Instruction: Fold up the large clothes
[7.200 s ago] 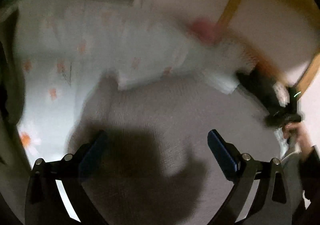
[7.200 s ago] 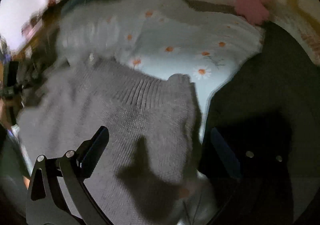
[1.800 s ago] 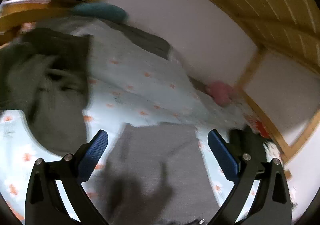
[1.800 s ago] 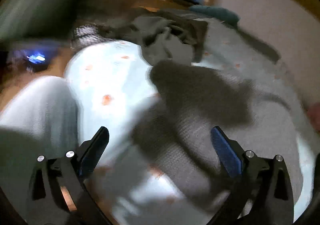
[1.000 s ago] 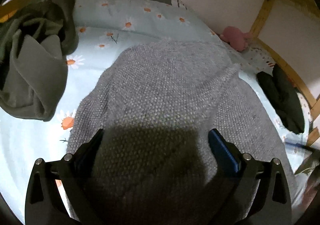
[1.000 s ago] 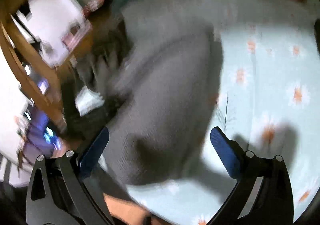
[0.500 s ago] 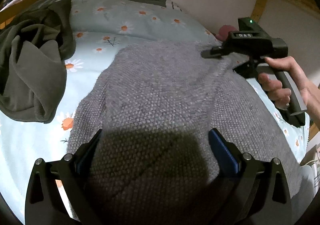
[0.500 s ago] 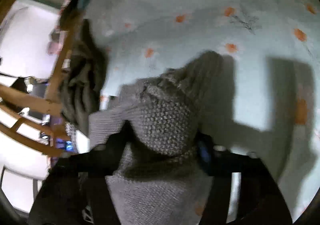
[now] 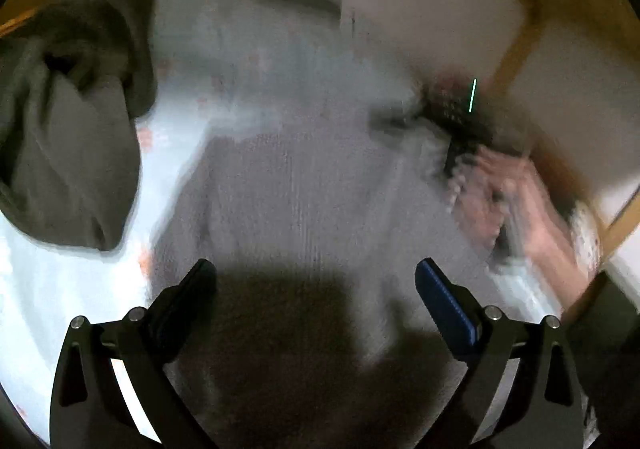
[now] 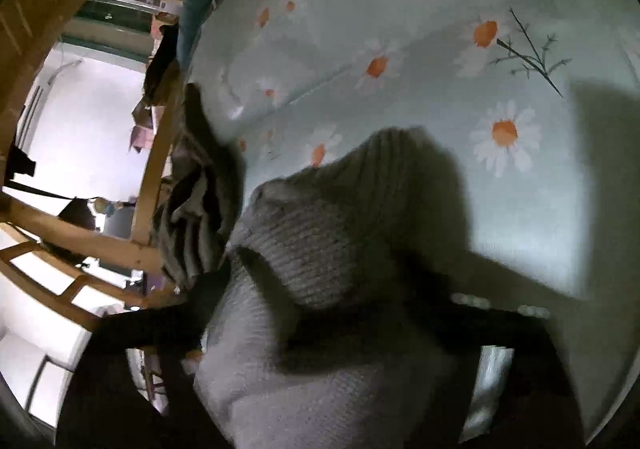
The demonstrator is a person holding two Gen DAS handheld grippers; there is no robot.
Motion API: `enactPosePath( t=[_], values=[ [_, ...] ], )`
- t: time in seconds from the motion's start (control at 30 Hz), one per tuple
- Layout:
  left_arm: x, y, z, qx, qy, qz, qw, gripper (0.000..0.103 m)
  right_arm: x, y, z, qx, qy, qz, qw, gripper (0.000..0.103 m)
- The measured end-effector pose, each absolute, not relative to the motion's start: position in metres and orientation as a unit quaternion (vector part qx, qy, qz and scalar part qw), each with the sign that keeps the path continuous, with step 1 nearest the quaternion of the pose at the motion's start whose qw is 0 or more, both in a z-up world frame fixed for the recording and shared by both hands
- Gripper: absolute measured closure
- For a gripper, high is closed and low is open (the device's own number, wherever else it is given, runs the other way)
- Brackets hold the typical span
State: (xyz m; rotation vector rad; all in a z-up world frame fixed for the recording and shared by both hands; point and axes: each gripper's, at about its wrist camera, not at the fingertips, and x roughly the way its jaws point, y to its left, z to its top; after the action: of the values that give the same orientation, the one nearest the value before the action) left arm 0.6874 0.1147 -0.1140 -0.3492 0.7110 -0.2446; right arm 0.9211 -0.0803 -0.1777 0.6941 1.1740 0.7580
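Note:
A grey knit sweater (image 9: pixel 304 201) lies spread on a bed with a light blue daisy sheet (image 9: pixel 60 289). My left gripper (image 9: pixel 316 289) is open and empty, held just above the sweater's near part. The left wrist view is blurred. My right gripper (image 10: pixel 320 305) is shut on a ribbed edge of the grey sweater (image 10: pixel 316 241), which bulges between and over the fingers and hides them. In the left wrist view the right gripper (image 9: pixel 460 117) shows as a dark blur at the sweater's far right corner, with the hand (image 9: pixel 504 201) behind it.
An olive-grey garment (image 9: pixel 68 153) lies crumpled on the left of the bed; it shows at the bed's edge in the right wrist view (image 10: pixel 192 217). A wooden bed frame (image 9: pixel 516 45) and a pale wall stand behind. The daisy sheet (image 10: pixel 440 49) extends beyond the sweater.
The left wrist view has swung and blurred. My right gripper, shut on the sweater's ribbed edge half a second ago, has pulled the edge closer and higher in its view.

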Motion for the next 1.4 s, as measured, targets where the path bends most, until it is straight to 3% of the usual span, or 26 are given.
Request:
enactPosePath(
  t=[0.1, 0.23, 0.37, 0.5, 0.53, 0.57, 0.6, 0.63, 0.7, 0.73, 0.77, 0.87, 0.97, 1.1, 1.13, 1.17, 1.2, 1.27, 1.4],
  values=[
    [0.721, 0.131, -0.072, -0.126, 0.302, -0.062, 0.943, 0.005, 0.903, -0.093, -0.164, 0.315, 0.508, 0.371, 0.711, 0.007],
    [0.824, 0.133, -0.108, -0.038, 0.415, -0.05, 0.908, 0.005, 0.866, -0.108, -0.164, 0.303, 0.518, 0.394, 0.696, 0.006],
    [0.865, 0.141, -0.163, -0.113, 0.501, -0.14, 0.847, 0.005, 0.815, -0.105, -0.19, 0.274, 0.555, 0.437, 0.653, 0.006],
    [0.862, 0.149, -0.182, -0.162, 0.497, -0.172, 0.835, 0.007, 0.784, -0.088, -0.202, 0.263, 0.534, 0.481, 0.644, 0.006],
    [0.86, 0.151, -0.181, -0.172, 0.496, -0.182, 0.831, 0.021, 0.783, -0.082, -0.202, 0.273, 0.53, 0.487, 0.639, 0.006],
    [0.855, 0.151, -0.181, -0.187, 0.496, -0.201, 0.824, 0.045, 0.783, -0.074, -0.201, 0.272, 0.525, 0.479, 0.649, 0.007],
    [0.853, 0.154, -0.18, -0.208, 0.494, -0.212, 0.817, 0.048, 0.784, -0.067, -0.2, 0.268, 0.523, 0.477, 0.654, 0.01],
    [0.852, 0.157, -0.18, -0.208, 0.49, -0.211, 0.82, 0.052, 0.782, -0.061, -0.197, 0.257, 0.519, 0.473, 0.664, 0.028],
    [0.85, 0.162, -0.178, -0.215, 0.485, -0.213, 0.821, 0.053, 0.774, -0.065, -0.193, 0.262, 0.504, 0.468, 0.677, 0.045],
    [0.848, 0.169, -0.179, -0.24, 0.479, -0.224, 0.814, 0.06, 0.769, -0.071, -0.191, 0.278, 0.49, 0.468, 0.681, 0.048],
    [0.844, 0.174, -0.179, -0.264, 0.472, -0.234, 0.808, 0.075, 0.764, -0.079, -0.191, 0.289, 0.478, 0.47, 0.684, 0.05],
    [0.837, 0.182, -0.174, -0.304, 0.442, -0.249, 0.806, 0.091, 0.744, -0.099, -0.196, 0.312, 0.452, 0.483, 0.682, 0.052],
    [0.845, 0.184, -0.196, -0.28, 0.48, -0.21, 0.804, 0.095, 0.736, -0.119, -0.229, 0.325, 0.478, 0.478, 0.661, 0.05],
    [0.832, 0.184, -0.19, -0.312, 0.459, -0.252, 0.792, 0.088, 0.732, -0.109, -0.221, 0.297, 0.489, 0.478, 0.667, 0.041],
    [0.828, 0.184, -0.18, -0.325, 0.447, -0.275, 0.787, 0.057, 0.733, -0.105, -0.22, 0.293, 0.49, 0.476, 0.668, 0.039],
    [0.823, 0.185, -0.169, -0.33, 0.433, -0.292, 0.786, 0.013, 0.733, -0.105, -0.221, 0.294, 0.49, 0.477, 0.668, 0.039],
    [0.818, 0.184, -0.157, -0.323, 0.421, -0.305, 0.791, 0.005, 0.734, -0.105, -0.222, 0.297, 0.491, 0.477, 0.666, 0.039],
    [0.814, 0.173, -0.146, -0.298, 0.439, -0.33, 0.781, 0.006, 0.733, -0.109, -0.223, 0.299, 0.489, 0.478, 0.665, 0.039],
    [0.826, 0.144, -0.175, -0.136, 0.566, -0.25, 0.774, 0.006, 0.732, -0.112, -0.223, 0.296, 0.49, 0.476, 0.668, 0.036]
  ],
)
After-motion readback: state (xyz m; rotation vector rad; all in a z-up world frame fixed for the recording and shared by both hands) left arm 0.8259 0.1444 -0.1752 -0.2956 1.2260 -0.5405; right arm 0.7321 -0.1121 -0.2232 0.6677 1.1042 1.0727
